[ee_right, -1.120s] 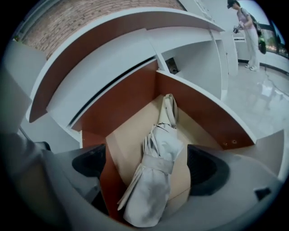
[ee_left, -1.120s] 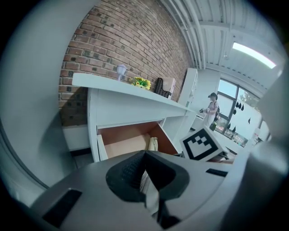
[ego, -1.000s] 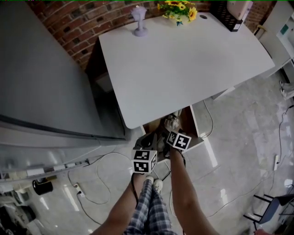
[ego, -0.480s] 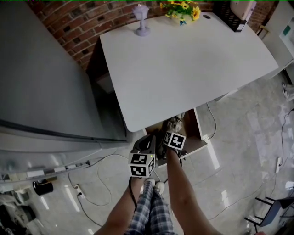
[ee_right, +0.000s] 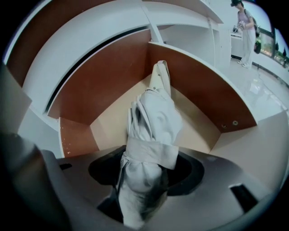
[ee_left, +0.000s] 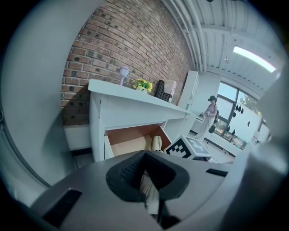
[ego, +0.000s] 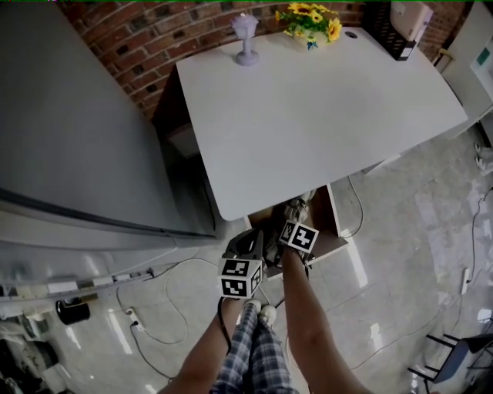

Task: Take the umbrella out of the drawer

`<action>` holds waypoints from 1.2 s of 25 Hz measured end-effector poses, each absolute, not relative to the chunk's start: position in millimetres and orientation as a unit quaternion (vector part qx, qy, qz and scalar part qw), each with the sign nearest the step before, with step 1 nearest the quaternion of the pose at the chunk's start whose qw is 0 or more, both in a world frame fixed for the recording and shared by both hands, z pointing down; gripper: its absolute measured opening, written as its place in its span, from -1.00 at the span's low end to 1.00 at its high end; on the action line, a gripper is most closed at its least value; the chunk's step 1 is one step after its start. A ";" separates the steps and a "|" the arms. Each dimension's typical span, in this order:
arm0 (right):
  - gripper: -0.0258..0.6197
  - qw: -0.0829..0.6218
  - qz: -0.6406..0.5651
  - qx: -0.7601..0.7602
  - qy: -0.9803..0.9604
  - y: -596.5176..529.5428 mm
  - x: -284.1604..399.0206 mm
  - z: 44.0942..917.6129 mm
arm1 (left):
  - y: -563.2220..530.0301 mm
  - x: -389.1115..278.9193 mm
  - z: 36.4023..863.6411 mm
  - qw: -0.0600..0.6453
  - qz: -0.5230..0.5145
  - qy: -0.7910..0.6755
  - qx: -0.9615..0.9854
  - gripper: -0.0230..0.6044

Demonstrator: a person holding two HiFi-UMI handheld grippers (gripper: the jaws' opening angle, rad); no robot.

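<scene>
Checked trousers point(ego: 250, 350) and both forearms fill the bottom of the head view, both grippers out in front. The left gripper point(ee_left: 148, 178) hangs just left of its partner at the drawer front, jaws a narrow way apart, pale fabric showing through the gap. And the right gripper point(ee_right: 140, 189) is on it! Its jaws have just been closing, and now both pads press on the near end of the umbrella point(ee_right: 153, 117), right below its wrap strap. The umbrella is pale, folded and strapped, and lies lengthwise on the floor of the open drawer point(ee_right: 194, 85), its far tip near the back wall. The drawer juts out from under the white table point(ego: 323, 100). At the table's far edge stand a lilac lamp point(ego: 246, 38) and yellow flowers point(ego: 310, 19), against the brick wall point(ego: 131, 31).
</scene>
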State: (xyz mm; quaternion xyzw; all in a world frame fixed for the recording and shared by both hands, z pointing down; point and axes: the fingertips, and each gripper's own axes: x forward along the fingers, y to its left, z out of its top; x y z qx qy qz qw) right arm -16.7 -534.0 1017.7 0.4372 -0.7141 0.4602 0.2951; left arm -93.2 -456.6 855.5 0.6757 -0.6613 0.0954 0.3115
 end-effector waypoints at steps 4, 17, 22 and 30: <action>-0.06 0.285 0.458 0.441 -0.717 -530.9 -13.8 996.9 | -451.3 -94.0 841.0 0.313 0.092 -0.665 0.672 -0.84; -0.06 0.231 0.446 0.475 -0.723 -504.5 22.5 890.5 | -423.1 -92.2 749.6 0.309 0.080 -0.669 0.671 -0.84; -0.06 0.206 0.432 0.494 -0.726 -487.2 55.5 839.8 | -407.0 -95.5 699.7 0.293 0.085 -0.670 0.677 -0.84; -0.06 0.152 0.378 0.532 -0.743 -470.2 127.2 721.4 | -391.2 -78.3 609.4 0.246 0.078 -0.667 0.699 -0.84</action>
